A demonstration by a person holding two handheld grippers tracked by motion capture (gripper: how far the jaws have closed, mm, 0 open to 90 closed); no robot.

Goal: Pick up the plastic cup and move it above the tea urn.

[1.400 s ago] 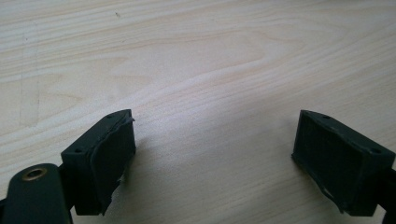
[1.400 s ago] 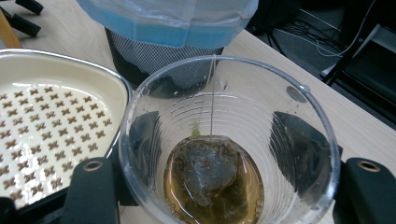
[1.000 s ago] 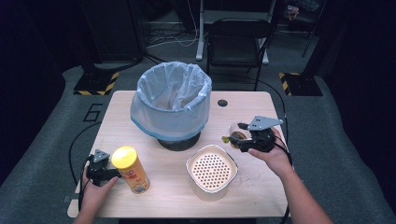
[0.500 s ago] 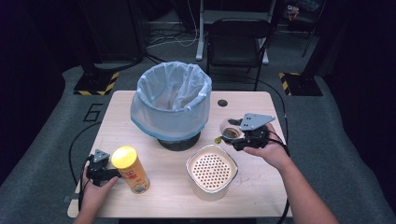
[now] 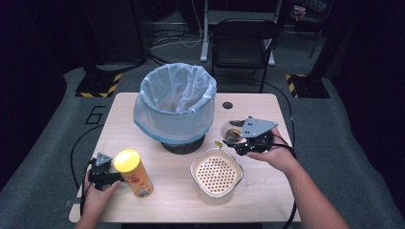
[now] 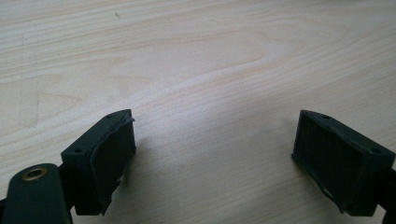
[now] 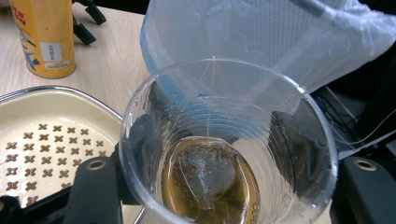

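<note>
My right gripper is shut on a clear plastic cup, right of the bin and just beyond the strainer pan. In the right gripper view the cup sits between the two jaws and holds brown tea with a tea bag; its string runs up over the rim. At the table's front left my left gripper stands open beside a yellow can. Its jaws are wide apart over bare wood with nothing between them.
A waste bin lined with a pale blue bag stands at the table's middle back. A cream pan with a perforated insert sits front centre. A small dark disc lies at the back right. A chair stands beyond the table.
My right gripper has shifted a little left with the cup, closer to the bin and the pan. The left gripper and the can have stayed put.
</note>
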